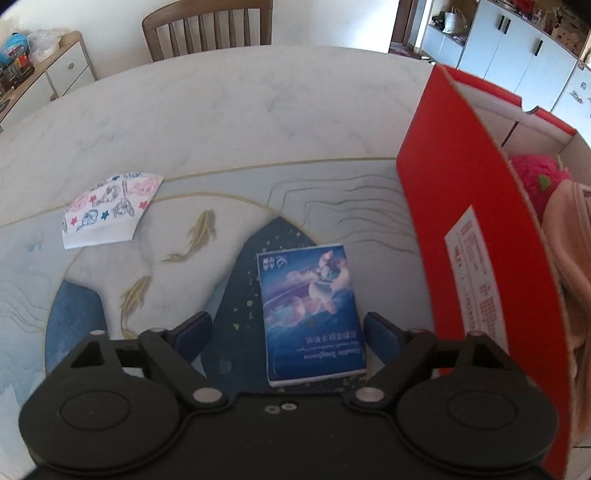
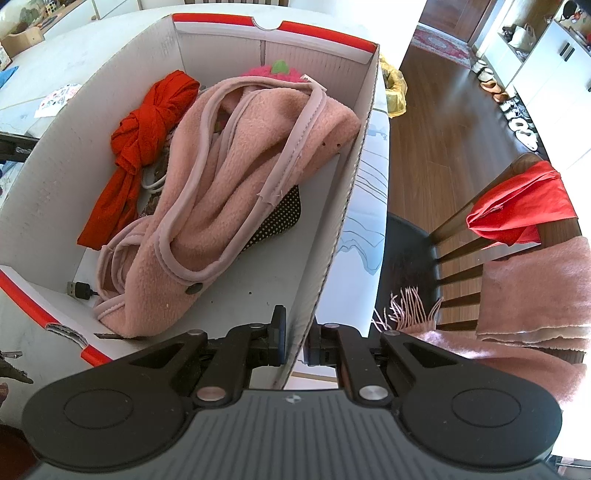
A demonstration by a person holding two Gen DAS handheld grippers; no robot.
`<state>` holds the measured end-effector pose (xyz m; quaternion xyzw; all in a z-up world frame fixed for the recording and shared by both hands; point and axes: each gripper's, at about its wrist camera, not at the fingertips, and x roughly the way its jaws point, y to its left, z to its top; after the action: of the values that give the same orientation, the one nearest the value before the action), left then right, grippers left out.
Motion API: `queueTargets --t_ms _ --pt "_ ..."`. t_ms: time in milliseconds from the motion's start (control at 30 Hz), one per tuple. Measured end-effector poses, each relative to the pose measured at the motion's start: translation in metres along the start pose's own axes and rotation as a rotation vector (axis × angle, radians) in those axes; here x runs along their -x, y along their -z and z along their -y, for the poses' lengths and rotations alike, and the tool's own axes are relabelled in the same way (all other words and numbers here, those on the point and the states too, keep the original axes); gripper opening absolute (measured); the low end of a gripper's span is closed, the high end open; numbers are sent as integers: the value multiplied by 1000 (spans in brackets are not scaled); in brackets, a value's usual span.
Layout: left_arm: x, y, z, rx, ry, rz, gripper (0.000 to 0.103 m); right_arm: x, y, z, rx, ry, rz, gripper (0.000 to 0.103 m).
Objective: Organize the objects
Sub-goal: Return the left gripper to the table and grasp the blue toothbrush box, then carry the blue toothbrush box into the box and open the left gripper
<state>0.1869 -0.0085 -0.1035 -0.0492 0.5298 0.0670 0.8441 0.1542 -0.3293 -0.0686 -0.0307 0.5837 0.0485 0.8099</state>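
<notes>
Carefully, I'm lowering my wide-open, empty left gripper (image 1: pixel 286 328) around the tissue pack (image 1: pixel 310 314), risking nudging it aside, while my right gripper (image 2: pixel 295 341) is pinching the box wall (image 2: pixel 328 236).

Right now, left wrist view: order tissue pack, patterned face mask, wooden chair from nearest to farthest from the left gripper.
From the left gripper:
1. Tissue pack, between the open fingers on the table, nearer the right finger.
2. Patterned face mask, farther out on the left of the table.
3. Wooden chair, behind the table's far edge.
</notes>
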Motion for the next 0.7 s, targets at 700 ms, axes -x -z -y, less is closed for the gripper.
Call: queueTargets --t_ms 700 --pt "55 2 6 -21 29 90 48 -1 -1 0 -1 1 2 9"
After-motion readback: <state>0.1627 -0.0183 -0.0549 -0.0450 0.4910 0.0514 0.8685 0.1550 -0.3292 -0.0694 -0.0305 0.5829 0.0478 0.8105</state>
